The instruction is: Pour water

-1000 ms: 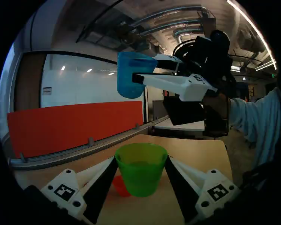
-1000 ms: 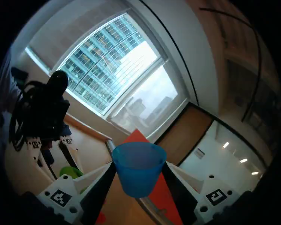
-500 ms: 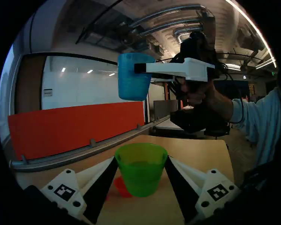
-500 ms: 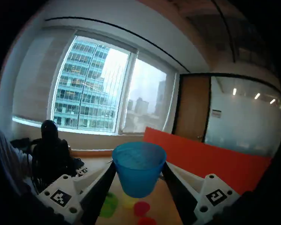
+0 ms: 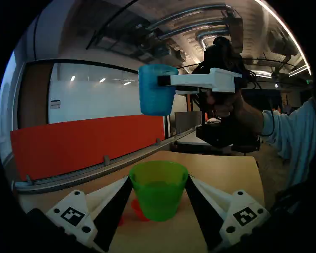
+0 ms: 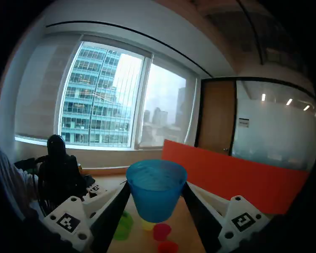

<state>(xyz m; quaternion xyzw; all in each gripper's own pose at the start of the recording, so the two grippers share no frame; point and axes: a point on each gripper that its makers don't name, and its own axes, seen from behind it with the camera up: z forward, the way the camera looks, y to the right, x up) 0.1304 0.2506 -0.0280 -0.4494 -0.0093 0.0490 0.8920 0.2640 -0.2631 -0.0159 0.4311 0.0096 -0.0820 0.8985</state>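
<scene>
Left gripper view: my left gripper [image 5: 159,184] grips the green cup [image 5: 159,198] at 6 o'clock, the right gripper [image 5: 163,82] clamps the upright blue cup [image 5: 151,95] at 12 o'clock; right gripper view: I see that cup at 6 o'clock.

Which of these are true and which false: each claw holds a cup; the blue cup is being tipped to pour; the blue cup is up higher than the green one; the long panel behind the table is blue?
1. Each claw holds a cup. True: the left gripper clamps the green cup, and the right gripper clamps the blue cup.
2. The blue cup is being tipped to pour. False: it is held upright.
3. The blue cup is higher than the green one. True: in the left gripper view it hangs in the air, well above the green cup.
4. The panel behind the table is blue. False: it is orange.
</scene>
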